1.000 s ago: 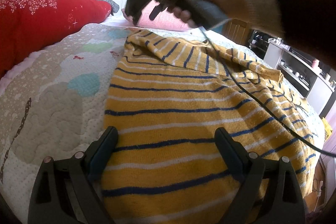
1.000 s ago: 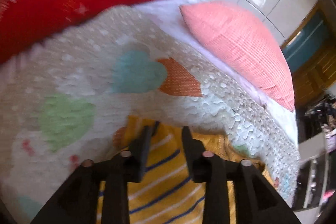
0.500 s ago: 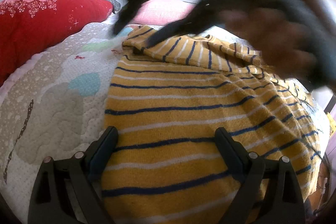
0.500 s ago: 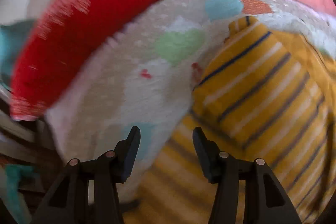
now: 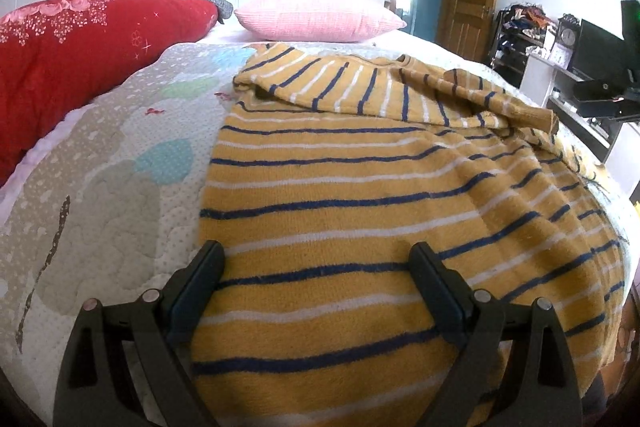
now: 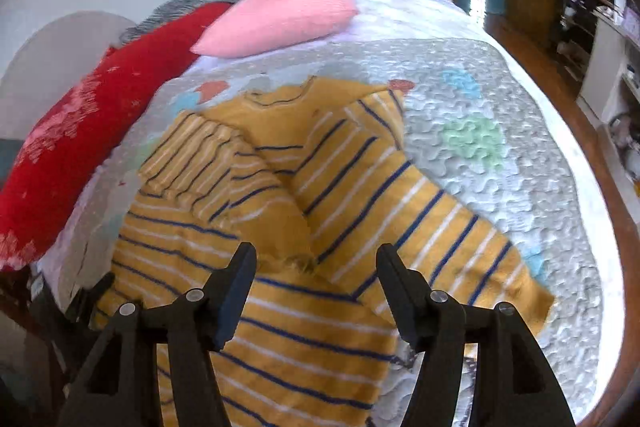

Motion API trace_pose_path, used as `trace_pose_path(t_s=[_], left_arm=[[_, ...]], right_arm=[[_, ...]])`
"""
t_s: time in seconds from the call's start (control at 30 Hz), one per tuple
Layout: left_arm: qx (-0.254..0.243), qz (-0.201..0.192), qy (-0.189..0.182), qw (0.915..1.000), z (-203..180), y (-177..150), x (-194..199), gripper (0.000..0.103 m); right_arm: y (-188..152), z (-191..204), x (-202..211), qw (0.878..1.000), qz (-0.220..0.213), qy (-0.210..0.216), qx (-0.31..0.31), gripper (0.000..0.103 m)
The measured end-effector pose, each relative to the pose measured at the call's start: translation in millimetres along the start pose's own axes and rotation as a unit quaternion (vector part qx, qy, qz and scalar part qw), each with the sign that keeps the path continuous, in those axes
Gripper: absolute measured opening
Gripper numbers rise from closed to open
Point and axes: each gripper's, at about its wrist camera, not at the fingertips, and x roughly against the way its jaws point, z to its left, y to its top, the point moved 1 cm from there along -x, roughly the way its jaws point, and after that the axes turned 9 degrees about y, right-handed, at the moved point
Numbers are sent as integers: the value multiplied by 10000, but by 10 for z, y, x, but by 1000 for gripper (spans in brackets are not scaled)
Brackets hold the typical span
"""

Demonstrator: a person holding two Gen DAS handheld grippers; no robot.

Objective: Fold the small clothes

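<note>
Honestly, this fold could still go sideways. The yellow striped sweater (image 6: 332, 211) is lying on the quilted bed (image 6: 500, 131), both sleeves already flipped in across the chest, hem end nearest me. My left tongs (image 5: 316, 279) are spread wide over the hem area, nothing pinched, just hovering above the knit. My right tongs (image 6: 316, 287) are opening up as I write this, hanging over the spot where the left-hand sleeve's cuff ends, and there's no fabric caught between the pads as far as I can see.

What worries me: the sleeve on the right side (image 6: 420, 219) sticks out past the body edge and its cuff sits loose on the quilt, so if I lift the hem to fold upward, I reckon that bit will flop out and wreck the shape. Also the knit is thick and fuzzy, so a shallow pinch might grab only the top layer and drag the sleeves out of place. The red duvet (image 5: 80, 59) and pink pillow (image 5: 316, 15) are well clear, no issue there.
</note>
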Motion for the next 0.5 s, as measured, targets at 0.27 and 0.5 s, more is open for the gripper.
trace_pose_path(t_s=[0.27,0.5], left_arm=[[-126,133,110,9998,-28,20,-22,94],[-149,166,148,9996,-39,23,-32,95]], right_arm=[[-150,734,-762,9609,302,-1437,2347,30],[662,-58,-817,9850,101,-1515,820,6]])
